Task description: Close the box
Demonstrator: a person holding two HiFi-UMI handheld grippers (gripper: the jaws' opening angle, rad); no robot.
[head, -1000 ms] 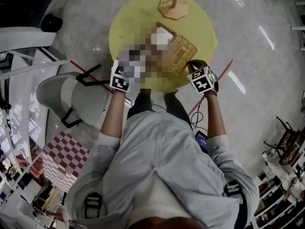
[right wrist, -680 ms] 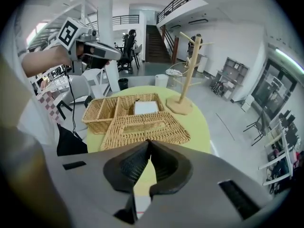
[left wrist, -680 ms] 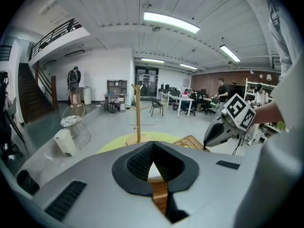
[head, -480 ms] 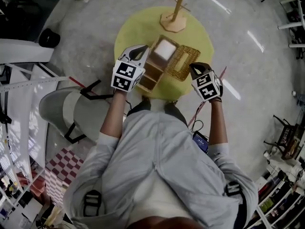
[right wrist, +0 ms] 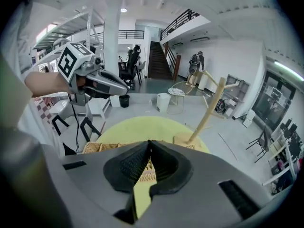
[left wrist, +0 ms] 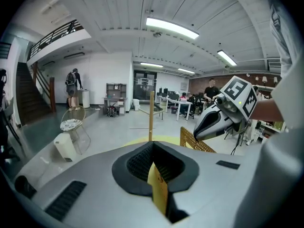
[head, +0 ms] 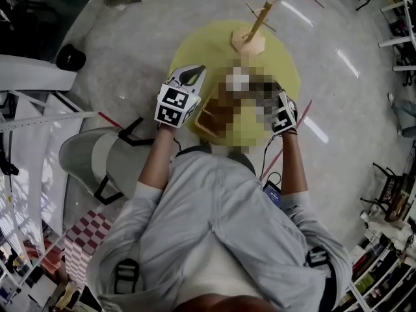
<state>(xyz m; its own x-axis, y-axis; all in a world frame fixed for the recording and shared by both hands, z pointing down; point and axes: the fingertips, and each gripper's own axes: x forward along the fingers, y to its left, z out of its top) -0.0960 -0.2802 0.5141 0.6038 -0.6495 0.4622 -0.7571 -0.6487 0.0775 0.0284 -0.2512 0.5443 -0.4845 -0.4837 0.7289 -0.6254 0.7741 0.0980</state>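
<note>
Round yellow table in a big open hall, with the wooden box on it and its wicker lid raised. Looks like the right gripper pinches the lid's edge, while the left gripper hangs beside the box, jaws pressed together.

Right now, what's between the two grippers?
The wooden box, its woven lid raised, on the yellow table; the head view shows it, partly blurred.

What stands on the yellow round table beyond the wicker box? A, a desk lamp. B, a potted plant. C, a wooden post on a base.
C: a wooden post on a base rises from the far side of the yellow table, past the wicker box.
</note>
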